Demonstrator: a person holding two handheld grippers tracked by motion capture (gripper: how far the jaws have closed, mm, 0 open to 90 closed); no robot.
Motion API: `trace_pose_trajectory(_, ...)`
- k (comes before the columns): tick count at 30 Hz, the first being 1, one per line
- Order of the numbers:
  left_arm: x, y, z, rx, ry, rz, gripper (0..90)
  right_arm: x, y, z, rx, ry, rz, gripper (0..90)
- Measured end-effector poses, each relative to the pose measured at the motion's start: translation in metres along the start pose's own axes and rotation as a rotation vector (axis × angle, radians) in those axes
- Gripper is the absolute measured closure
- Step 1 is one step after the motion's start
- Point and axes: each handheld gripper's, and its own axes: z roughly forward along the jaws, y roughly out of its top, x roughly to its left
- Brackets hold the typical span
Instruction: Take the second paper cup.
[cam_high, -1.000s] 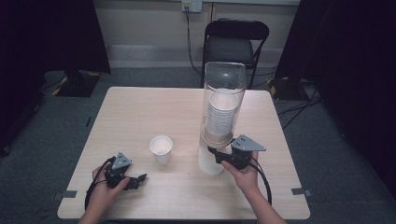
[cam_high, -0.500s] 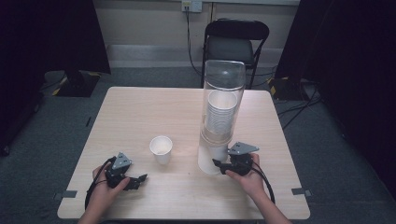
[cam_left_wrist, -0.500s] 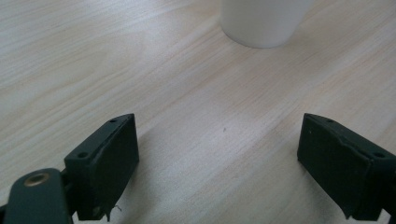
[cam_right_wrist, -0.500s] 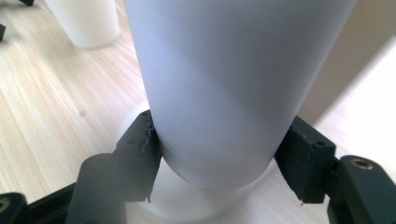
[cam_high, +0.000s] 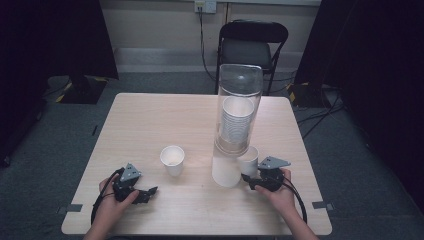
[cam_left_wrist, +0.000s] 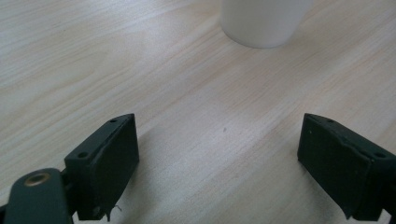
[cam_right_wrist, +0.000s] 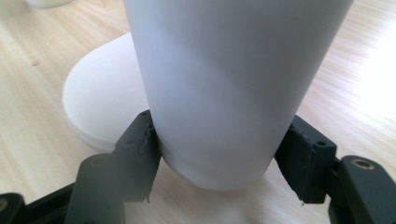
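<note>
Held paper cup: white, upright, clamped near its bottom between the two black jaws of the right gripper, one pad pressed to each side. In the high view the cup sits just right of the dispenser's white base, close under the lower end of the clear tube, its bottom a little above the table. The right gripper view shows the round base just behind and to one side of the cup.

Dispenser: tall clear cylinder on that white base, a stack of white cups inside.

Second paper cup: stands open-mouthed on the table, left of the dispenser base, apart from it.

Left gripper: farther left of the dispenser than that second cup, near the table's front edge, low over the wood. Jaws stand wide apart with nothing between them, bare tabletop showing in the gap. A white cup bottom stands ahead of it.

Behind the dispenser, beyond the table's far edge: black folding chair.
</note>
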Motion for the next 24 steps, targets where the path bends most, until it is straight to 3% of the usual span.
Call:
trace_pose_trajectory(2,0.000,0.000,0.000,0.000,0.000,0.000,12.1,-0.006,-0.001,-0.001,0.000,-0.023,0.018,36.2)
trace_pose_trajectory(3,0.000,0.000,0.000,0.000,0.000,0.000,12.1,-0.013,-0.002,-0.001,-0.003,-0.041,0.068,36.0)
trace_pose_trajectory(6,0.000,0.000,0.000,0.000,0.000,0.000,12.1,-0.021,-0.004,-0.001,-0.008,-0.060,0.103,35.9)
trace_pose_trajectory(12,0.000,0.000,0.000,0.000,-0.001,-0.001,12.1,-0.041,-0.010,0.006,0.021,-0.144,0.171,35.6)
trace_pose_trajectory(15,0.000,0.000,0.000,0.000,-0.001,-0.001,12.0,-0.045,-0.010,0.008,0.026,-0.164,0.184,35.5)
trace_pose_trajectory(17,0.000,0.000,0.000,0.000,-0.001,-0.001,12.1,-0.048,-0.008,0.012,0.062,-0.182,0.177,35.2)
trace_pose_trajectory(24,0.000,0.000,0.000,0.000,-0.001,0.000,12.0,-0.056,-0.006,0.014,0.057,-0.197,0.216,33.1)
